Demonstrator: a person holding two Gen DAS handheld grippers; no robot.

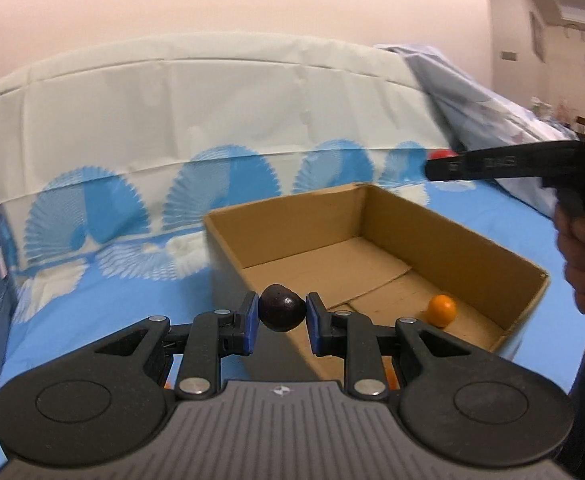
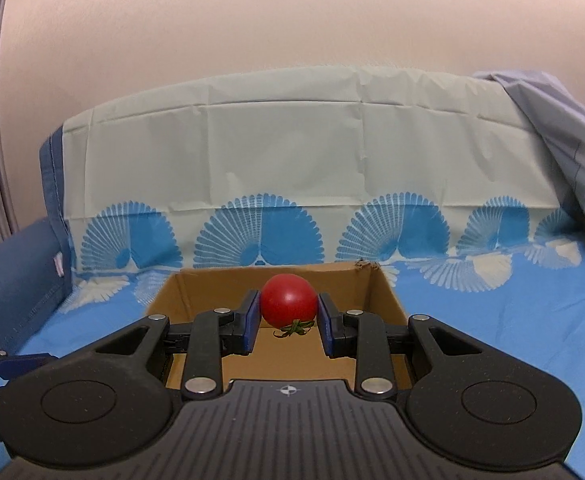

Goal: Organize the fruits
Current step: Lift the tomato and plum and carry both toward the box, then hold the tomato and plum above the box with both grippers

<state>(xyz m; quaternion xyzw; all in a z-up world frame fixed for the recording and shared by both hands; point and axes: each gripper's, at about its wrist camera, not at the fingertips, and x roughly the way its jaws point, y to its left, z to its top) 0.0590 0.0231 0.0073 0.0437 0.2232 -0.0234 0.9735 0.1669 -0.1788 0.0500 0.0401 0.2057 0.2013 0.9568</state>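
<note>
L gripper [image 1: 282, 314] was pinching a dark plum-like fruit [image 1: 282, 308] btwn its blue pads [image 1: 250, 320], jaws closed onto it from both sides; fruit roundish, no clear long axis, sitting at the pad tips. It hung just short of / over the near-left wall of the open cardboard box [image 1: 452, 240], which lay ahead & to the right of the jaws on the blue-patterned bed cover [image 1: 72, 320]. Judged: drop needs the L hand to go fwd-right past that wall so the fruit clears the rim, since the wall is the only thing in the way. One small orange fruit [image 1: 441, 310] lay on the box floor near its near-right corner, well apart from the plum; rest of the floor bare. Farther right, R gripper [image 2: 288, 312] was closed on a red tomato [image 2: 288, 300], green calyx pointing down, pads on its L & R sides. From the R wrist view the tomato hung over the box interior, near edge of the box under the jaws, far wall behind. In the L wrist view the R tool reached in above the far-right corner, with the person's hand [image 1: 584, 264] at frame edge. Judged: R hand nearer to release; both tools over one box, so they risk crowding each other. Pale sheet [image 2: 292, 140] draped behind the box, crumpled cloth [image 2: 572, 140] at far right, neither obstructing.
</note>
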